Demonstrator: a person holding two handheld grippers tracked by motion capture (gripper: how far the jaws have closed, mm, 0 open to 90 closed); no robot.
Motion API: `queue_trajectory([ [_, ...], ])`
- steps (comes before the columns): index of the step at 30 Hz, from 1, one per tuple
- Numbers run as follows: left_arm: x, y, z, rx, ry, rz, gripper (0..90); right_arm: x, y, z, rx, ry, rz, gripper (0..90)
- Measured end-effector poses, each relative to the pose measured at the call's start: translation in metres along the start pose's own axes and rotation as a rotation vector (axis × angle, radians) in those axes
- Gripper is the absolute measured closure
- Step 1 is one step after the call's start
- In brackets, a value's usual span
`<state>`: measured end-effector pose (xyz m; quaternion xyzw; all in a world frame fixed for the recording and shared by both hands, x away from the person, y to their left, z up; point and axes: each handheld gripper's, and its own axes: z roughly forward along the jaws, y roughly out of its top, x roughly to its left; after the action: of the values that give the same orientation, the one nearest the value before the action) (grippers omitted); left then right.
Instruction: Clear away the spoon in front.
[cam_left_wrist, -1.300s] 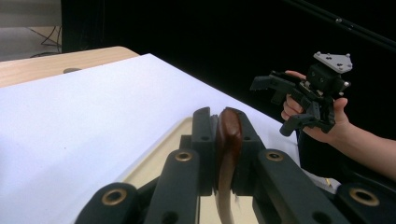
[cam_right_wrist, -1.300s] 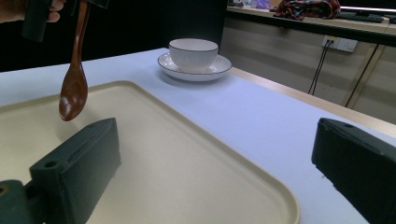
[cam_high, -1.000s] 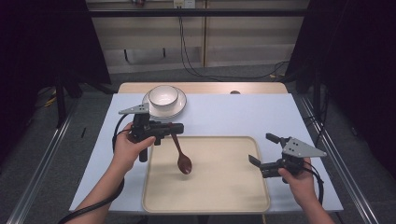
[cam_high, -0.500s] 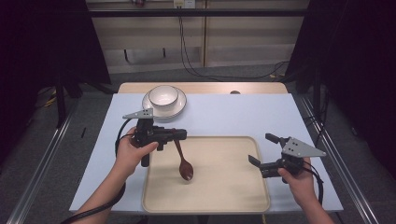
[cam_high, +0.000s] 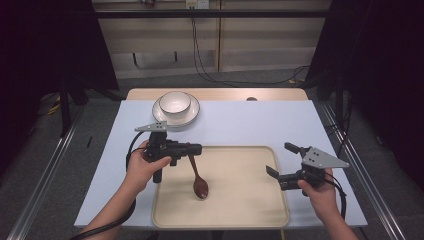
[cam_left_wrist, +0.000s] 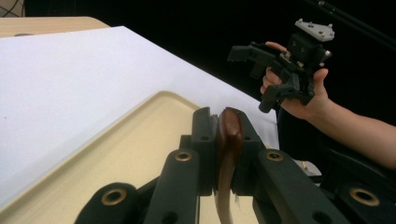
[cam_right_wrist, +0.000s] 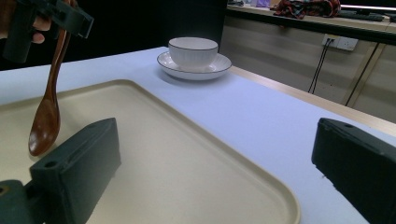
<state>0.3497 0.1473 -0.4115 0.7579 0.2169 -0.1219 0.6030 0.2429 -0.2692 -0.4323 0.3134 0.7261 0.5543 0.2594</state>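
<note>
The spoon (cam_high: 198, 176) hangs bowl-down over the tray (cam_high: 250, 210), its handle end clamped between the fingers (cam_left_wrist: 204, 140) of your left gripper (cam_high: 192, 148), which are closed tight on it. In the right gripper view the bowl hangs clear above the tray floor. Your right gripper (cam_high: 280, 162) sits at the tray's right edge, fingers wide apart, holding nothing. A bowl (cam_high: 175, 102) on a plate (cam_high: 192, 114) stands at the worktop's (cam_high: 260, 120) far side.

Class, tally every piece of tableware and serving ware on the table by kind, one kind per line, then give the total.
Wooden spoon: 1
White bowl: 1
White saucer plate: 1
Beige tray: 1
Total: 4
</note>
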Motion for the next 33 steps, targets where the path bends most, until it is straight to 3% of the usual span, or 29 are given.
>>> queue_trajectory([
  [8, 0.003, -0.006, 0.004, 0.017, 0.001, 0.009, 82.7, 0.000, 0.000, 0.000, -0.002, -0.004, -0.002, 0.9],
  [28, 0.007, -0.010, 0.009, 0.035, 0.077, 0.031, 71.9, 0.000, 0.000, -0.001, 0.001, 0.004, -0.007, 0.9],
  [33, 0.007, -0.011, 0.012, 0.054, 0.095, 0.054, 68.3, 0.000, 0.000, 0.000, -0.003, -0.010, -0.007, 0.9],
])
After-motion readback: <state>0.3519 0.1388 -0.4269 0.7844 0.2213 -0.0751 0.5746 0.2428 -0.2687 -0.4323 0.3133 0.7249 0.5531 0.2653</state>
